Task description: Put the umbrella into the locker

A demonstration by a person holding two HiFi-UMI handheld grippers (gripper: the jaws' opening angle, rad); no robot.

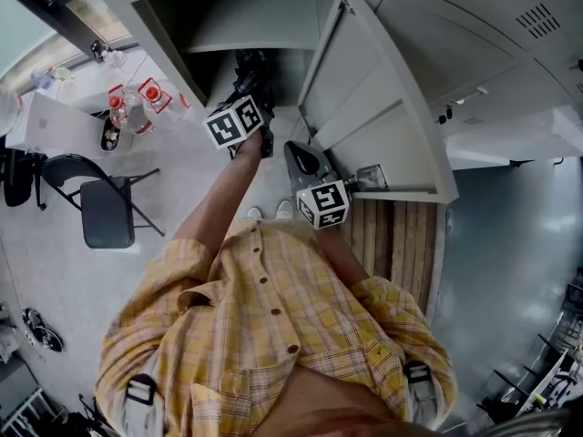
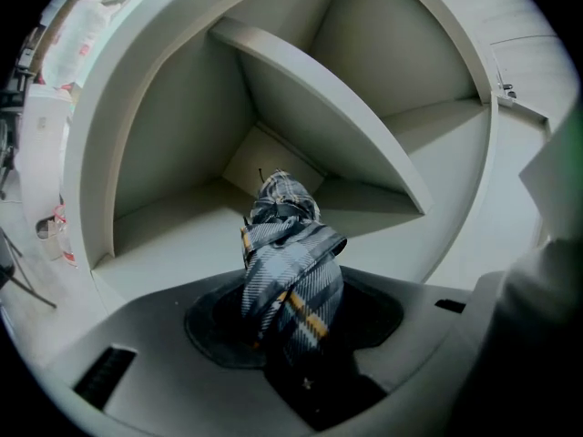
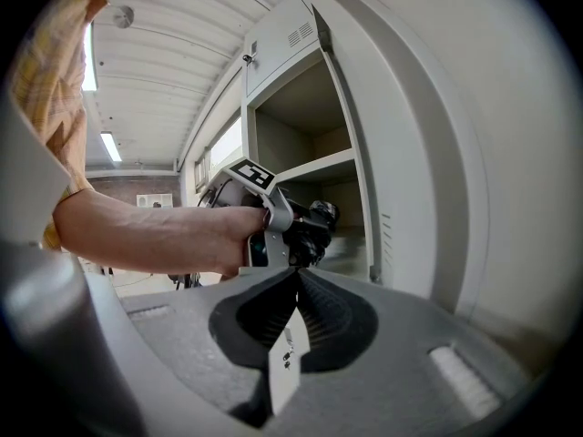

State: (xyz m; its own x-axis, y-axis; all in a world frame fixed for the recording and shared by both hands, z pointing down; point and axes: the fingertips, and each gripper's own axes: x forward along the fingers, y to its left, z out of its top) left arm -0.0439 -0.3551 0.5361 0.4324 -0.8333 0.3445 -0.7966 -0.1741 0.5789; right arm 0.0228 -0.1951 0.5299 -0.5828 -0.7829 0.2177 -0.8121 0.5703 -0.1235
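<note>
Umbrella (image 2: 290, 271) lower end hidden, clamped in left tongs (image 2: 293, 340); right tongs (image 3: 296, 280) closed, empty.

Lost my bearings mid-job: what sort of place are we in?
Probably a workplace locker area: grey metal lockers, one with its door open, plus a folding chair nearby.

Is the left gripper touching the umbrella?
Touching. In the left gripper view, the left gripper has its jaws squeezing the umbrella on both sides.
</note>
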